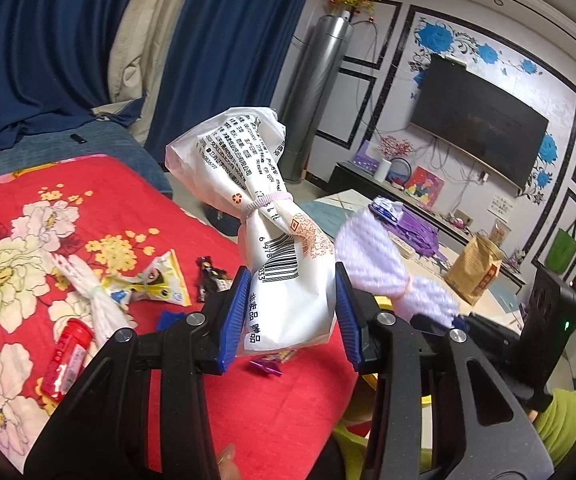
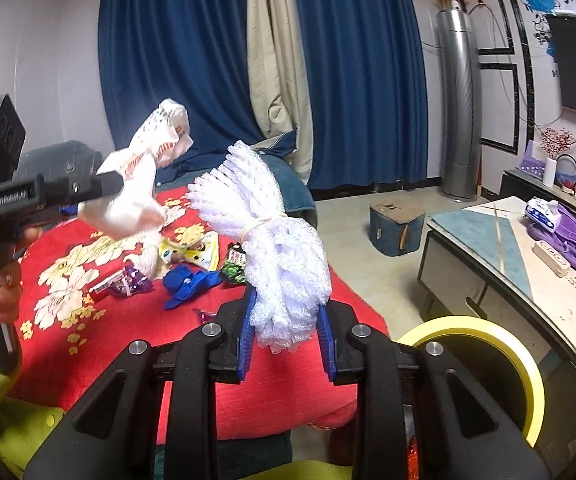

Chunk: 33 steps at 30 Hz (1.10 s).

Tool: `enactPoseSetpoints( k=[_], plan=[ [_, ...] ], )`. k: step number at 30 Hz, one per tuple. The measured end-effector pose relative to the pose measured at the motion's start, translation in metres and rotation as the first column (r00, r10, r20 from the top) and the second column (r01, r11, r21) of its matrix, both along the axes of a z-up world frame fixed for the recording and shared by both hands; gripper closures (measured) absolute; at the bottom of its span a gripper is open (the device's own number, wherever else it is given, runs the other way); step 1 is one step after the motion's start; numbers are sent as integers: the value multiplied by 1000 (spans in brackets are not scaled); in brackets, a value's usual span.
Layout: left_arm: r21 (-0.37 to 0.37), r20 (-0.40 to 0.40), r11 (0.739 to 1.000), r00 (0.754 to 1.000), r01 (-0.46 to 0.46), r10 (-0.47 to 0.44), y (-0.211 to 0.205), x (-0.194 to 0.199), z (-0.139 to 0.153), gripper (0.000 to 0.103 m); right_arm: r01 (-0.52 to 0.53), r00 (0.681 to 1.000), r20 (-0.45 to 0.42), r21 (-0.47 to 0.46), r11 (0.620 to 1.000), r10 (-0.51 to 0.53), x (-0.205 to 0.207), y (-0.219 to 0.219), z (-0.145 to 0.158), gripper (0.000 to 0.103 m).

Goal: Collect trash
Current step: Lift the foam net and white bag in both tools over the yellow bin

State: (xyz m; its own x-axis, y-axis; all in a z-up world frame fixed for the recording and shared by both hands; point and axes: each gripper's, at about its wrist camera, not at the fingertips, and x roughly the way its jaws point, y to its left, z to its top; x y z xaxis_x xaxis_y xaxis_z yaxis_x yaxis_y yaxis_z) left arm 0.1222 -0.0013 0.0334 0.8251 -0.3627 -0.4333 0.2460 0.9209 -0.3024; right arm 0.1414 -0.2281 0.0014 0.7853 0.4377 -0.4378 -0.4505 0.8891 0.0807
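Observation:
My left gripper (image 1: pixel 291 312) is shut on a white printed plastic bag (image 1: pixel 272 240), tied with a band, held up above the red flowered blanket (image 1: pixel 288 408). It also shows in the right wrist view (image 2: pixel 136 192). My right gripper (image 2: pixel 286 344) is shut on a white foam net bundle (image 2: pixel 280 256), seen in the left wrist view (image 1: pixel 372 264). More trash lies on the blanket: a red tube (image 1: pixel 68 356), a second foam net (image 1: pixel 100 308), a yellow wrapper (image 1: pixel 160 280), a blue scrap (image 2: pixel 192 280) and dark wrappers (image 2: pixel 236 264).
A yellow-rimmed bin (image 2: pixel 488 360) stands at the lower right beside the blanket. A low table (image 2: pixel 528 280) with a purple bag (image 2: pixel 568 236) is at the right. A blue stool (image 2: pixel 396 228) stands on the floor. Blue curtains (image 2: pixel 192 48) hang behind.

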Motion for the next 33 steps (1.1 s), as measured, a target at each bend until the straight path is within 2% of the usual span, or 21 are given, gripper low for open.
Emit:
enactPoseSetpoints(
  k=[9,20,33],
  plan=[
    [11,-13,997,997,75,-75,-29,2,-10,70,50,999,12,15,999,-50,-1,-23,7,77],
    [11,-38,987,987,159,-159,-63,13,-28,70,140,990,-4,27,990,-140,1,-59,2,77],
    [20,-77,957,955,289,-287,-122,26,-52,70,281,959,-41,36,959,-280,0,-117,-14,77]
  ],
)
